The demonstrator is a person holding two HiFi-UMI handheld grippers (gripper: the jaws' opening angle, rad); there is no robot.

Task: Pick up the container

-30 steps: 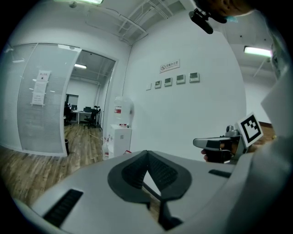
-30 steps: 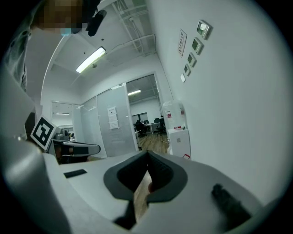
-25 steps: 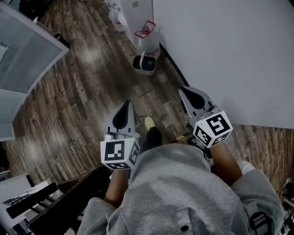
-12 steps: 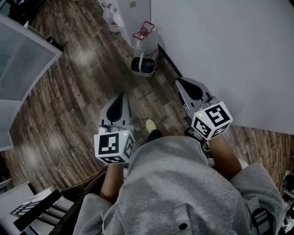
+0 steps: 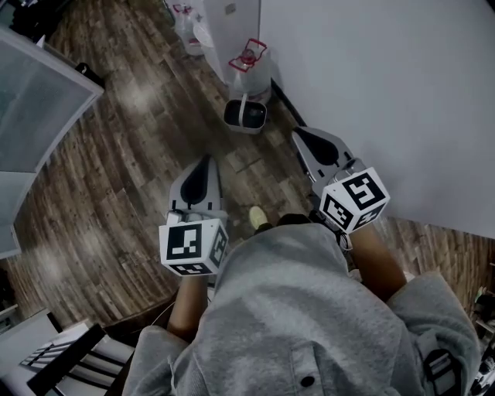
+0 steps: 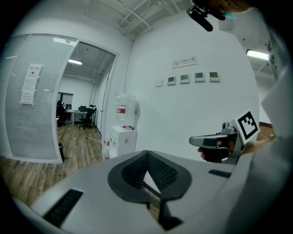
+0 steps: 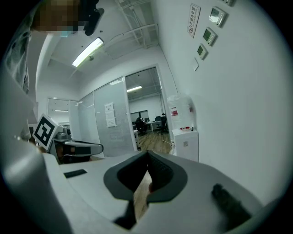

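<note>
On the wood-plank floor [image 5: 116,178], at the foot of the white wall [image 5: 387,77], stands the container [image 5: 245,115]: a small white pail with a dark interior and a bail handle lying across its top. It sits upright. Just behind it, on the side away from the person, is a clear jug [image 5: 250,71] with a red handle, and beyond that is a white cabinet [image 5: 228,19]. Nothing touches the container.

Both grippers are held out ahead of the person's grey sweatshirt [image 5: 294,309], clear of the floor and well apart from the container. The right gripper [image 5: 298,133] lies close along the wall, and its tip is the nearer of the two to the container. The left gripper [image 5: 205,160] is farther out over the open floor. Each carries its marker cube at the rear: the left cube [image 5: 193,246] and the right cube [image 5: 353,199].

Left jaws are clenched, tips meeting, with nothing between them. Right jaws are likewise closed tip to tip and hold nothing.

One shoe [image 5: 257,217] shows between the two grippers. A glass partition [image 5: 39,93] borders the floor on the left.
</note>
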